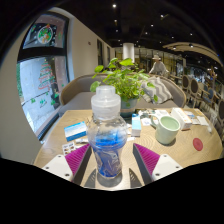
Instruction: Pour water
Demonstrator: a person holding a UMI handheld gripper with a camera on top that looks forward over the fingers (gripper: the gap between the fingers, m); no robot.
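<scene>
The claw is clenched on a clear plastic water bottle. Both magenta pads press against the bottle's lower body, at the blue label. The bottle stands upright between the fingers, white cap on top, and its base appears lifted clear of the wooden bench, though the base is hidden behind the fingers.

The likely receiving vessel is a pale green cup, standing on the bench ahead and to the right of the bottle, well apart from it. A potted plant stands behind the bottle. A small blue-and-white box lies to the left, and a small bottle or carton stands between the plant and the cup.

Procedure for the step in hand, as judged from this position:

1. Confirm whether the cap is sealed. It appears to be in place; no water will flow until it is off.
2. Keep the grip firm on the label band. Thin plastic yields, so excess pressure may force water out once the bottle is open.
3. Carry the bottle rightward until its neck is over the cup rim.
4. Avoid the plant leaves during the transfer.
5. Tilt slowly, keeping the mouth close above the cup.
</scene>
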